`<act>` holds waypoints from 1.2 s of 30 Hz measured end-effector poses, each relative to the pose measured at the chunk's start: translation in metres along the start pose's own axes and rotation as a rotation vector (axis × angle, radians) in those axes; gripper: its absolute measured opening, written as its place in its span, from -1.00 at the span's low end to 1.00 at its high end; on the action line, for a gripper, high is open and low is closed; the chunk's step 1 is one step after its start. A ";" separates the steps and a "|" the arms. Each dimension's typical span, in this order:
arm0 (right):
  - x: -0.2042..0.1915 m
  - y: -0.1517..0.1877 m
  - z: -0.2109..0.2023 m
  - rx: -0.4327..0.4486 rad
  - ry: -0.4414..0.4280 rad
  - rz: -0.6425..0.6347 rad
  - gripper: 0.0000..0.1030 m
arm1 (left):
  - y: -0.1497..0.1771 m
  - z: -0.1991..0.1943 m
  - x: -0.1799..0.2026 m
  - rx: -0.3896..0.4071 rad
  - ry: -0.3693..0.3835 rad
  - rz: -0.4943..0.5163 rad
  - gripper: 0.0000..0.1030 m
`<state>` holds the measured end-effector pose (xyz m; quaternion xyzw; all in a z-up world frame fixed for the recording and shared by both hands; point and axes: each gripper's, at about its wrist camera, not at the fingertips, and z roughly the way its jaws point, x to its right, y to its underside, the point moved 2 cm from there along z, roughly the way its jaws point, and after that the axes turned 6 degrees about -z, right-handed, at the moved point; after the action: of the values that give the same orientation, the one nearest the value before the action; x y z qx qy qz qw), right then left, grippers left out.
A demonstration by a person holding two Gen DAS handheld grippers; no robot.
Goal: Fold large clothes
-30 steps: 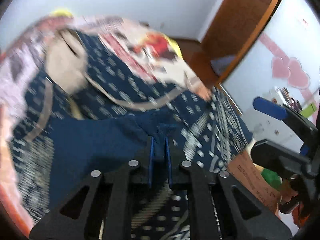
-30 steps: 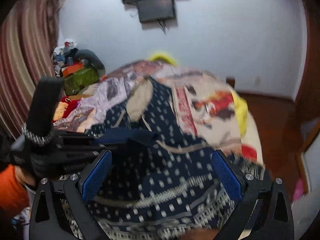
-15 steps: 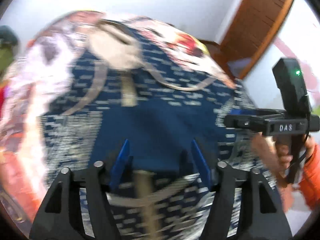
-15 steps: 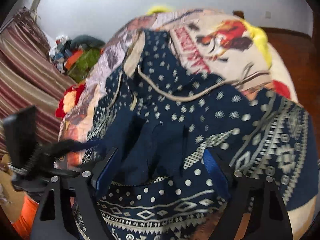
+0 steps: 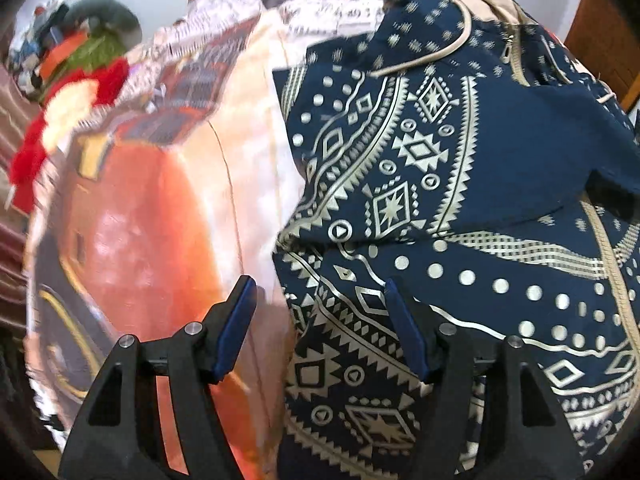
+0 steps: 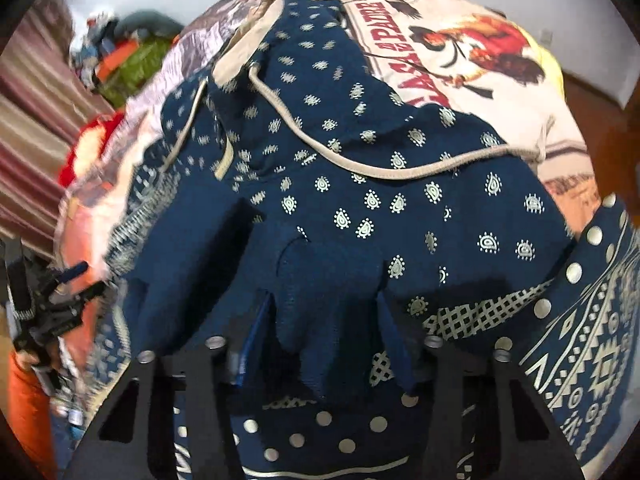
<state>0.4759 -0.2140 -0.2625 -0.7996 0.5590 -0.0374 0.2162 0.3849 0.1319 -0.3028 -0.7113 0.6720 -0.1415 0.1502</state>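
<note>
Left wrist view: our left hand-held gripper (image 5: 320, 320) hangs with its jaws spread wide and nothing between the blue pads (image 5: 236, 326); it straddles the left border of the navy patterned garment (image 5: 440, 184), one pad over the printed bedspread (image 5: 152, 240), the other over the cloth. The garment lies spread on the bed, on top of that bedspread, with beige trim (image 5: 424, 60) running along its far part. A plain navy panel (image 5: 560, 152) lies folded over the patterned layer on the right side, so we judge that one flap is already turned in. Right wrist view: our right hand-held gripper (image 6: 324, 340) has its jaws partly apart, and a bunched fold of plain navy cloth (image 6: 328, 280) sits between the pads and drapes over them; whether the pads actually pinch it we cannot tell, as the fabric hides the contact. The left hand-held gripper shows at the far left of this view (image 6: 52, 300), clear of the cloth. Clutter (image 6: 124, 52) sits beyond the bed, blurred. Progress estimate: early to middle. One inward fold looks made, but the left border remains flat and unfolded, the hem near us is still spread wide, and no compact packet exists yet. We expect the left side to be taken next.
</note>
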 end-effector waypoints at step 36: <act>0.042 0.029 -0.087 0.186 0.122 0.096 0.34 | -0.026 -0.022 -0.012 0.107 -0.169 -0.110 0.27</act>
<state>0.4395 -0.2867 -0.2031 -0.7447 0.6029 -0.1273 0.2566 0.3989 0.1442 -0.2718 -0.7475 0.6082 -0.1249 0.2360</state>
